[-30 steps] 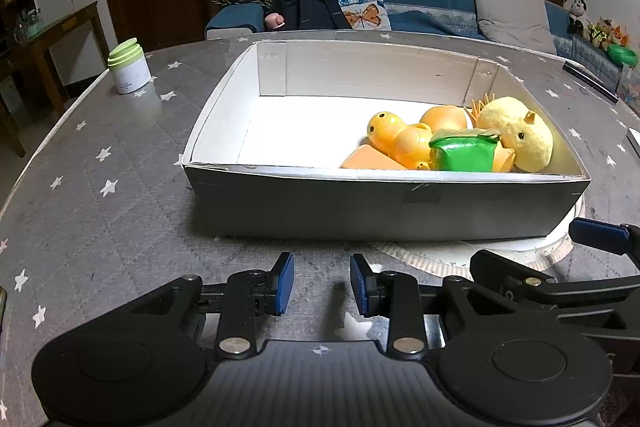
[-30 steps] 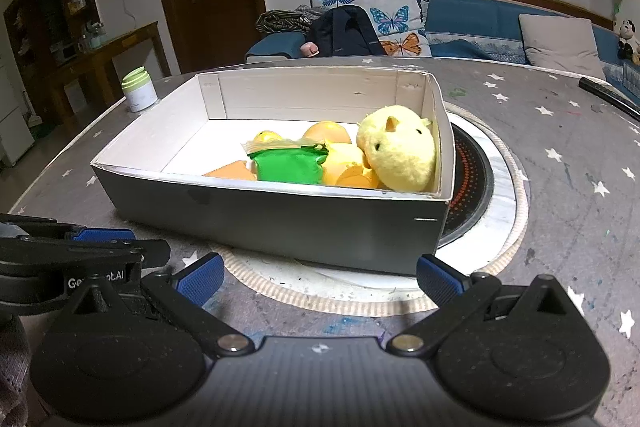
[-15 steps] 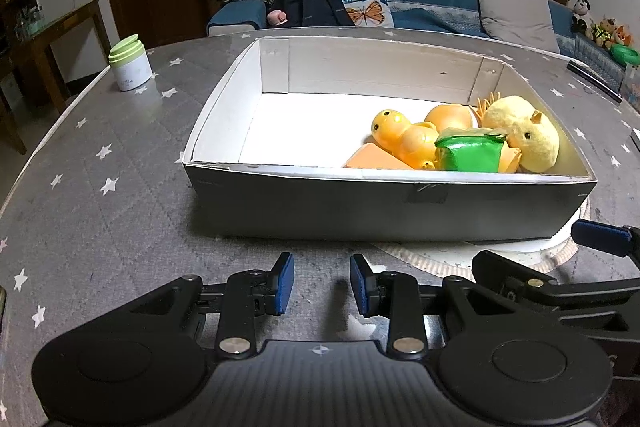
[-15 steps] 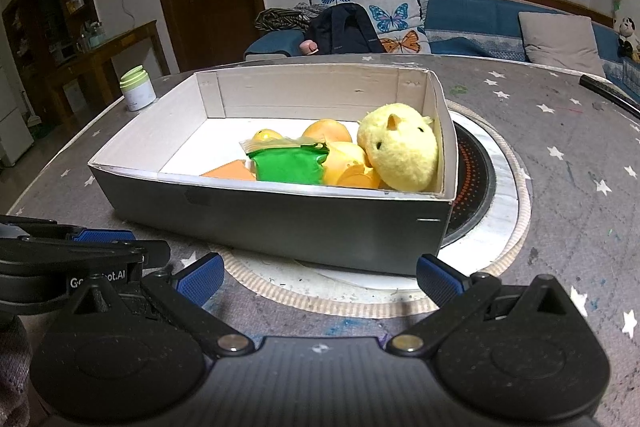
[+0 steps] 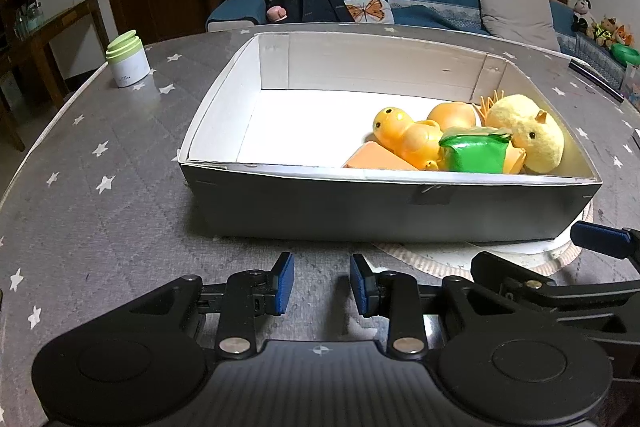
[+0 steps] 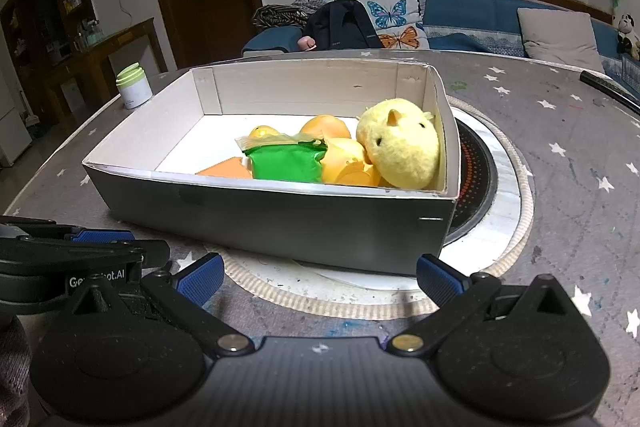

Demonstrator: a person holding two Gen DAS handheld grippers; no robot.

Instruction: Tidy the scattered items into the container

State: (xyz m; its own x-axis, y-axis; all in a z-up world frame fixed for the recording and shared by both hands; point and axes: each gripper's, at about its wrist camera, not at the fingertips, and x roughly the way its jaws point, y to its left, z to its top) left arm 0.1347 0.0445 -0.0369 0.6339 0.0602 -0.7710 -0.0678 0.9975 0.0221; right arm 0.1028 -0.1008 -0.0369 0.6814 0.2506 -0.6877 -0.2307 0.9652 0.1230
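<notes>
1. White jar (image 5: pixel 129 61) with the green lid, far left on the table: it is the one thing not in the box; reach carelessly and you tip it.
2. Your left gripper (image 5: pixel 321 285), jaws partly apart, empty; right gripper (image 6: pixel 318 281), wide apart, empty.
3. Cardboard box (image 5: pixel 384 205): toys sit piled at its right end; the yellow plush chick (image 5: pixel 528 133) could spill over.

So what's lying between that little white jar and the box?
Nothing: in the left wrist view, only bare star-patterned tablecloth runs from the jar to the box.
</notes>
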